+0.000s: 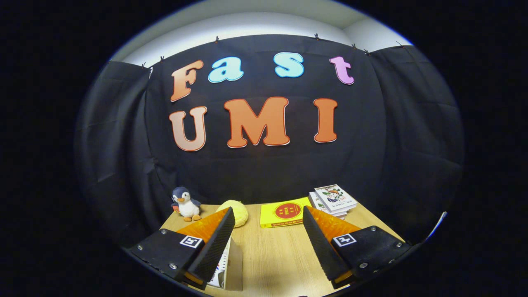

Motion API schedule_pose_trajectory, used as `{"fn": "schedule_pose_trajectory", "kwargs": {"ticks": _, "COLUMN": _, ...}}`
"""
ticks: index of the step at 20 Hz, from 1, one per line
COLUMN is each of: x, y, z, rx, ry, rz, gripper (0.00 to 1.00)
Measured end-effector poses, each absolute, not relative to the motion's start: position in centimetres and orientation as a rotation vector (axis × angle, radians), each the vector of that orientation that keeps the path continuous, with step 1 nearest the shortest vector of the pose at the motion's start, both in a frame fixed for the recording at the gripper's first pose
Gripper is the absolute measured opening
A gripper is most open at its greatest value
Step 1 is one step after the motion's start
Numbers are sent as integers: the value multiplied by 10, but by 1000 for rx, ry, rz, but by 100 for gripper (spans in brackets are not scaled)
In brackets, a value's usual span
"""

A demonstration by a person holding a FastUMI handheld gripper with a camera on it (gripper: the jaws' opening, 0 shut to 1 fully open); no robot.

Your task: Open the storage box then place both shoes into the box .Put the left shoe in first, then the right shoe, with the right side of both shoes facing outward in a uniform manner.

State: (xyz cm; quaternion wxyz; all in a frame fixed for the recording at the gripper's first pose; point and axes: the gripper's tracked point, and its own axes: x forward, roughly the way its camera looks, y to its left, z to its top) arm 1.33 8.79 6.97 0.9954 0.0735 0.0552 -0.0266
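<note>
Holding hand-held gripper (268,237) wide apart, gripping nothing, raised over desk (272,255); facing yellow book (284,212) at twelve o'clock, toy penguin (186,203) at ten.

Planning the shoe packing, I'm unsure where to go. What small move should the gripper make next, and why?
Probably tilt the open gripper downward: it faces the black cloth wall, and beyond its fingers the light wooden table holds a plush penguin, a flat yellow book and a stack of books, none of them task things.
</note>
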Motion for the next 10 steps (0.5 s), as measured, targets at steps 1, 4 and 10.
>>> {"fn": "schedule_pose_trajectory", "kwargs": {"ticks": 1, "x": 11, "y": 79, "z": 71, "rx": 137, "ry": 97, "rz": -55, "gripper": 99}}
{"fn": "schedule_pose_trajectory", "kwargs": {"ticks": 4, "x": 5, "y": 55, "z": 74, "rx": 109, "ry": 50, "rz": -58, "gripper": 99}}
{"fn": "schedule_pose_trajectory", "kwargs": {"ticks": 10, "x": 0, "y": 36, "z": 56, "rx": 107, "ry": 27, "rz": 9, "gripper": 99}}
